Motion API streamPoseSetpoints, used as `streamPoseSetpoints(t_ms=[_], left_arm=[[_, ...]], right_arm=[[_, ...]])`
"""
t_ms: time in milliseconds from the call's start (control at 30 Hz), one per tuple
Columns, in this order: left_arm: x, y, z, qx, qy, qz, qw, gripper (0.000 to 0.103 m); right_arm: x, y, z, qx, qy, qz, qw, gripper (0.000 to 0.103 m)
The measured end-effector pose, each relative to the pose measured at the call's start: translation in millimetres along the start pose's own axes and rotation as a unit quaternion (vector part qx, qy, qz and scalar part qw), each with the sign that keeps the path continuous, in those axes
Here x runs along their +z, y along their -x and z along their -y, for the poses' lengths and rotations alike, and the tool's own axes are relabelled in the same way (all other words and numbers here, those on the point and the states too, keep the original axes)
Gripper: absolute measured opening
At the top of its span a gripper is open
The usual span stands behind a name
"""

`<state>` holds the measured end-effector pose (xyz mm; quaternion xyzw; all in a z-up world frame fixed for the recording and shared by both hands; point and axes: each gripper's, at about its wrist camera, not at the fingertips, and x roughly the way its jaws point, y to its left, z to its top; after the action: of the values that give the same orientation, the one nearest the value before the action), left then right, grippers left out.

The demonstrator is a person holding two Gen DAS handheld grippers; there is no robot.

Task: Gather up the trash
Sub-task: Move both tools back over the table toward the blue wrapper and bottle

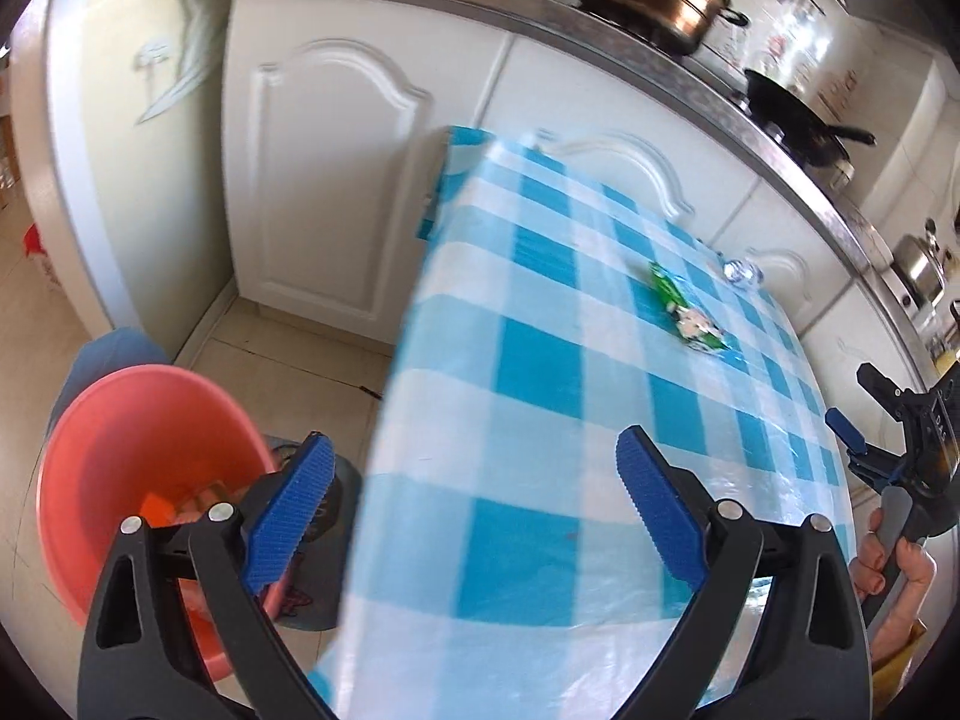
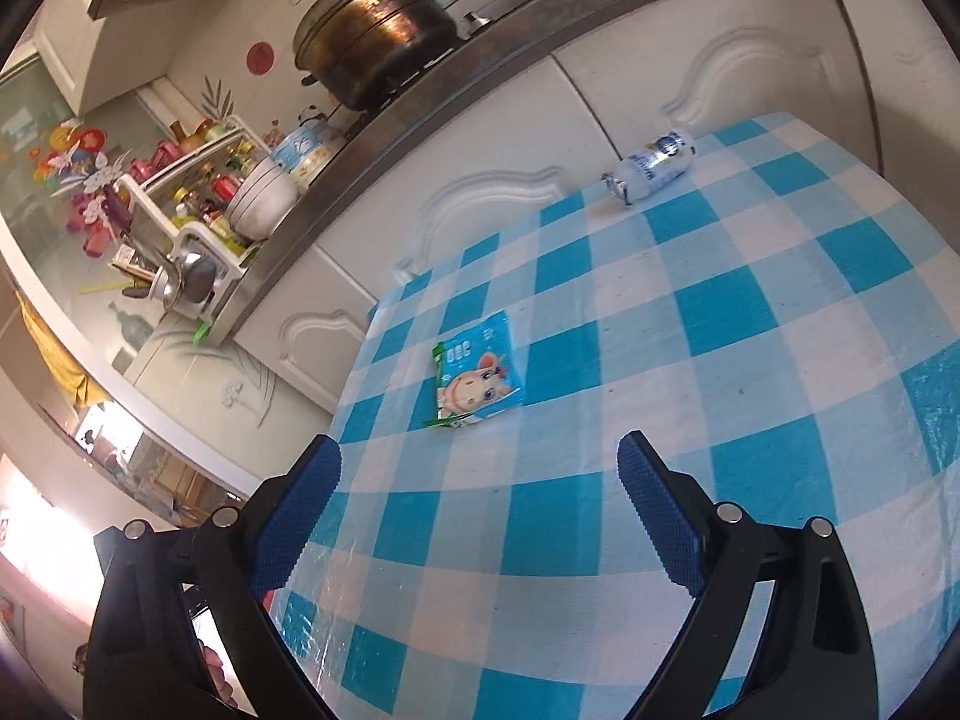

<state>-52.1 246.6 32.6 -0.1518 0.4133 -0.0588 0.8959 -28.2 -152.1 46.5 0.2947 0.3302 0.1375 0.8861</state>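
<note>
**Both grippers empty over the table**

The left gripper [image 1: 474,498] and right gripper [image 2: 480,504] gape wide, holding nothing. Beyond them on the checked tablecloth [image 2: 750,312] lies a wrapper [image 2: 478,369], farther off a small bottle [image 2: 651,165]. The pink bin [image 1: 138,420] waits low at left, likely for both.

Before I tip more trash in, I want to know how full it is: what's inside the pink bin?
Orange pieces lie at the bottom of the pink bin. The left gripper, jaws open and empty, covers much of the bottom, so I can't tell how full it is.
</note>
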Motion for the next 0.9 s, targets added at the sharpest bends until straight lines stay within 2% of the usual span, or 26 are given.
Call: streamPoseSetpoints(t_ms=[300, 533, 700, 900], left_arm=[[9.2, -37.6, 72.5, -0.065, -0.006, -0.041, 0.9970, 0.096], [31.7, -77.7, 131.6, -0.081, -0.039, -0.041, 0.9951, 0.096], [46.3, -110.0, 167.5, -0.069, -0.083, -0.038, 0.9934, 0.096], [56.1, -142.6, 195.5, -0.021, -0.136, -0.030, 0.9900, 0.096]], right_arm=[[16.2, 25.6, 53.4, -0.002, -0.068, 0.033, 0.997, 0.093], [31.3, 26.7, 81.6, -0.005, -0.105, 0.030, 0.994, 0.093], [57.5, 19.8, 92.2, -0.019, -0.104, 0.039, 0.994, 0.093], [97.1, -13.5, 100.8, -0.046, -0.079, 0.043, 0.995, 0.093]])
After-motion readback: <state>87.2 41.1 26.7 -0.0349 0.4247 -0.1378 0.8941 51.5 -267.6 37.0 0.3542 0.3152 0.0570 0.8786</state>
